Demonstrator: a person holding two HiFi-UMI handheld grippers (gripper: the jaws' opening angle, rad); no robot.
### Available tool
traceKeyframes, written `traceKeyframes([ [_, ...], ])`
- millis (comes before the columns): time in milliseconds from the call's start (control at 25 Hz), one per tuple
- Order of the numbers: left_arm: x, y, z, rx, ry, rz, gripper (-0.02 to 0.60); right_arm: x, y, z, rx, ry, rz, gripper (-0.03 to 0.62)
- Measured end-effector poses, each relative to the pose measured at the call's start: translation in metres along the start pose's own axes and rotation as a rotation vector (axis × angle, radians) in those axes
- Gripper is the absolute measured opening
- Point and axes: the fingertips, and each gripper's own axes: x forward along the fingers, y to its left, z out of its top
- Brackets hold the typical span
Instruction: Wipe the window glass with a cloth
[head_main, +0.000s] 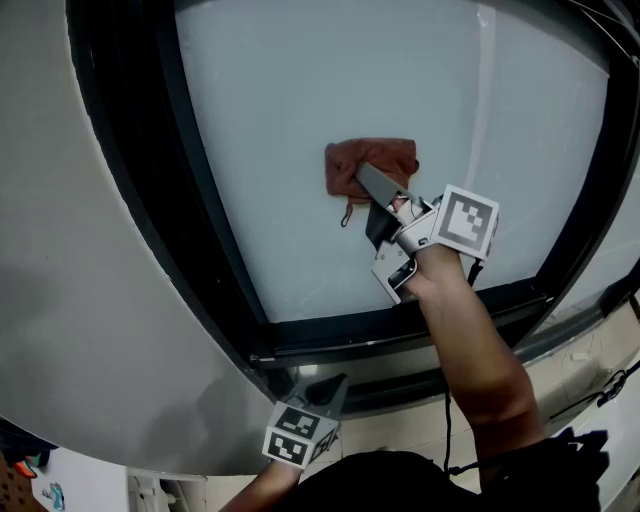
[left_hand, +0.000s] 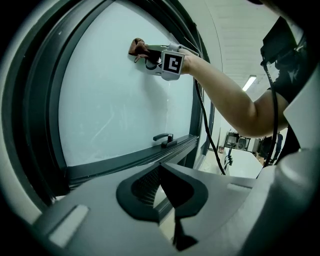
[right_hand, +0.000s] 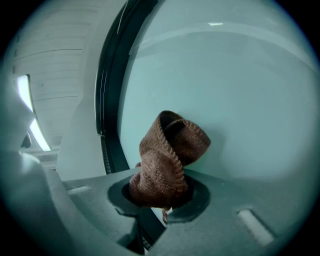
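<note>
We hold the right gripper (right_hand: 160, 200) pinched on a brown cloth (right_hand: 167, 155), a ribbed knit bunched into a loop. Its far fold presses against the pale, frosted window glass (head_main: 400, 80) near the pane's middle. The marker cube (head_main: 465, 222) carries black-and-white squares (blocky patterns). Our left gripper (left_hand: 167, 197) hangs low beneath the dark frame (head_main: 215, 210), its smooth grey jaws pressed together on nothing. A curved black handle (left_hand: 164, 138) sits on the lower rail.
</note>
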Motion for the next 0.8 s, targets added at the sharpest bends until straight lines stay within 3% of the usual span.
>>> traceKeyframes([
  [800, -0.003, -0.009, -0.012, -0.032, 0.029, -0.037, 0.017, -0.047, -0.071, -0.084, 0.084, 0.061, -0.133, 0.067],
])
